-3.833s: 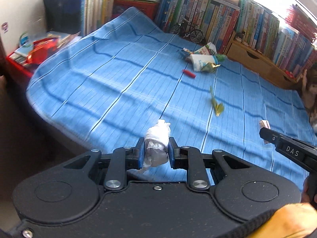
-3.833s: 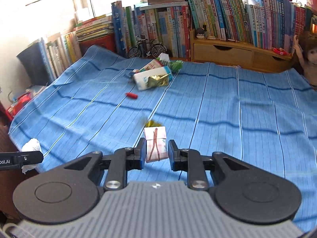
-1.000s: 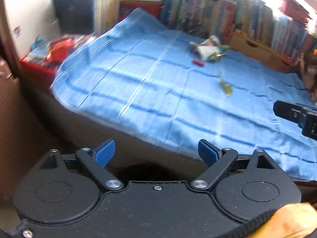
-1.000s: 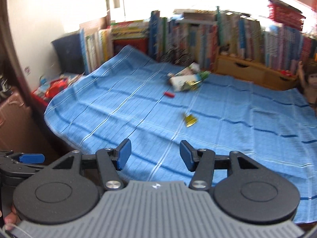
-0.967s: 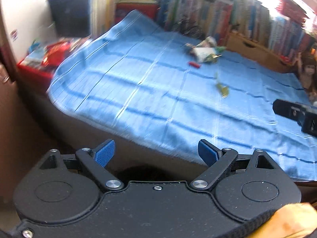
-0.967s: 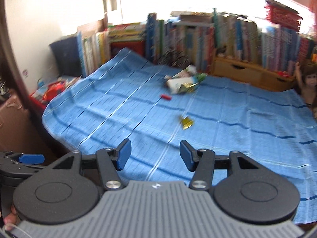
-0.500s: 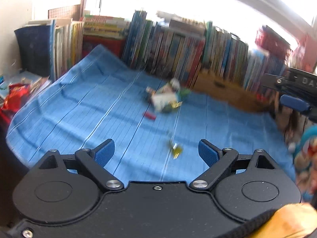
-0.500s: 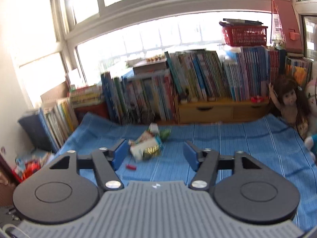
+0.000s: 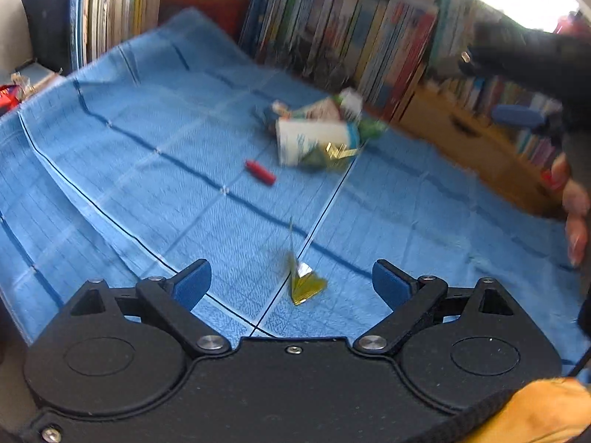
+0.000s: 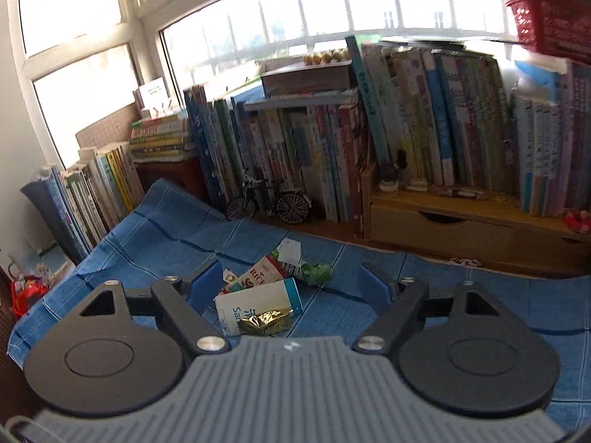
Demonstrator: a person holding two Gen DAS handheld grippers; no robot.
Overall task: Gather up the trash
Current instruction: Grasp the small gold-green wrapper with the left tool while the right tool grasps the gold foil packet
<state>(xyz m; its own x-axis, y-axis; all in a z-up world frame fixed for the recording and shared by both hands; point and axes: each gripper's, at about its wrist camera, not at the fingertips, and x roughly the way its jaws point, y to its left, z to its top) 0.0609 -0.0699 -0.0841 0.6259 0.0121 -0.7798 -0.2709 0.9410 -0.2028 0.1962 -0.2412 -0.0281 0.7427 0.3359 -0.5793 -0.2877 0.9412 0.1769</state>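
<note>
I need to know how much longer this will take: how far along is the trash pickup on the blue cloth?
Neither the left gripper nor the right gripper holds anything; both jaws stand open. Still lying on the blue cloth: a gold wrapper just ahead of the left gripper, a red piece, and a pile with a white carton that the right gripper faces. What is already collected cannot be seen.

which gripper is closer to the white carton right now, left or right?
Right. The right gripper hangs open directly over the white carton. The left gripper is open further back, by the yellow-green wrapper.
</note>
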